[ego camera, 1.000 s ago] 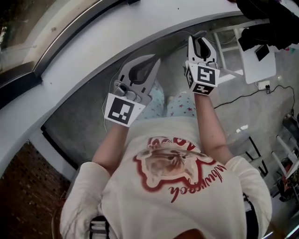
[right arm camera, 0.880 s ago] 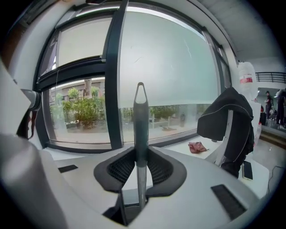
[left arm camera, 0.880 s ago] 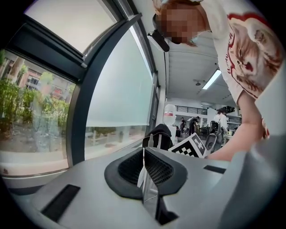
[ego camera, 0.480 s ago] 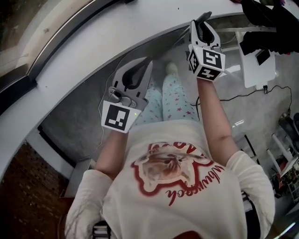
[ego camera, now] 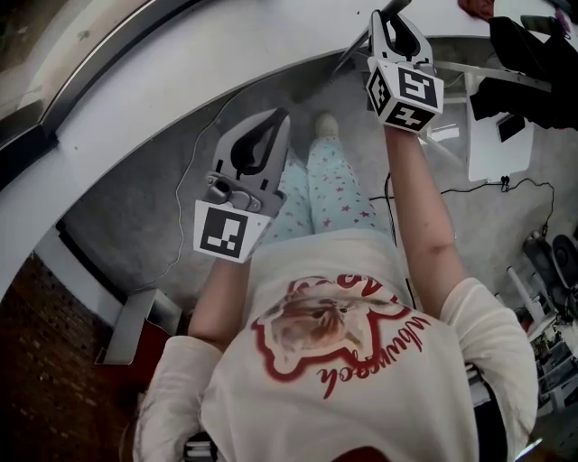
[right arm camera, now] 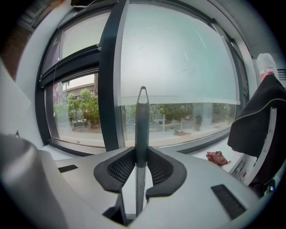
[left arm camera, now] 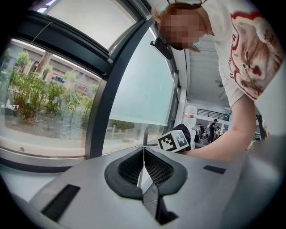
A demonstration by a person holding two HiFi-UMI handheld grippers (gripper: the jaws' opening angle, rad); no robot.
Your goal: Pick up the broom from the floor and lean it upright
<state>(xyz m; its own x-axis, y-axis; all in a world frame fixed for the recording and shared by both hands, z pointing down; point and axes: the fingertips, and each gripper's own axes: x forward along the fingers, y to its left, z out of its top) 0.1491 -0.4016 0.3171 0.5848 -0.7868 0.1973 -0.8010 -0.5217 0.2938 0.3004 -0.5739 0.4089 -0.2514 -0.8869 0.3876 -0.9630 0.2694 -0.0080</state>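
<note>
The broom's grey-green handle (right arm camera: 142, 120) stands upright between the pads of my right gripper (right arm camera: 141, 166), which is shut on it; its looped top rises in front of the window. From the head view, my right gripper (ego camera: 391, 18) is stretched out over the white sill. The broom's head is hidden. My left gripper (ego camera: 276, 119) hangs lower, in front of the person's body, with its jaws shut and nothing in them (left arm camera: 143, 154). Past it in the left gripper view is the right gripper's marker cube (left arm camera: 173, 141).
A broad white sill (ego camera: 226, 54) curves under the tall windows. Dark clothing hangs on a white rack (ego camera: 528, 50) at the right. A red cloth (right arm camera: 217, 157) lies on the sill. Cables (ego camera: 488, 185) trail over the grey floor beside the person's star-patterned trousers (ego camera: 336, 194).
My right gripper has travelled farther out toward the sill with the handle in it. The left gripper has sunk a little and turned. The person has stepped forward.
</note>
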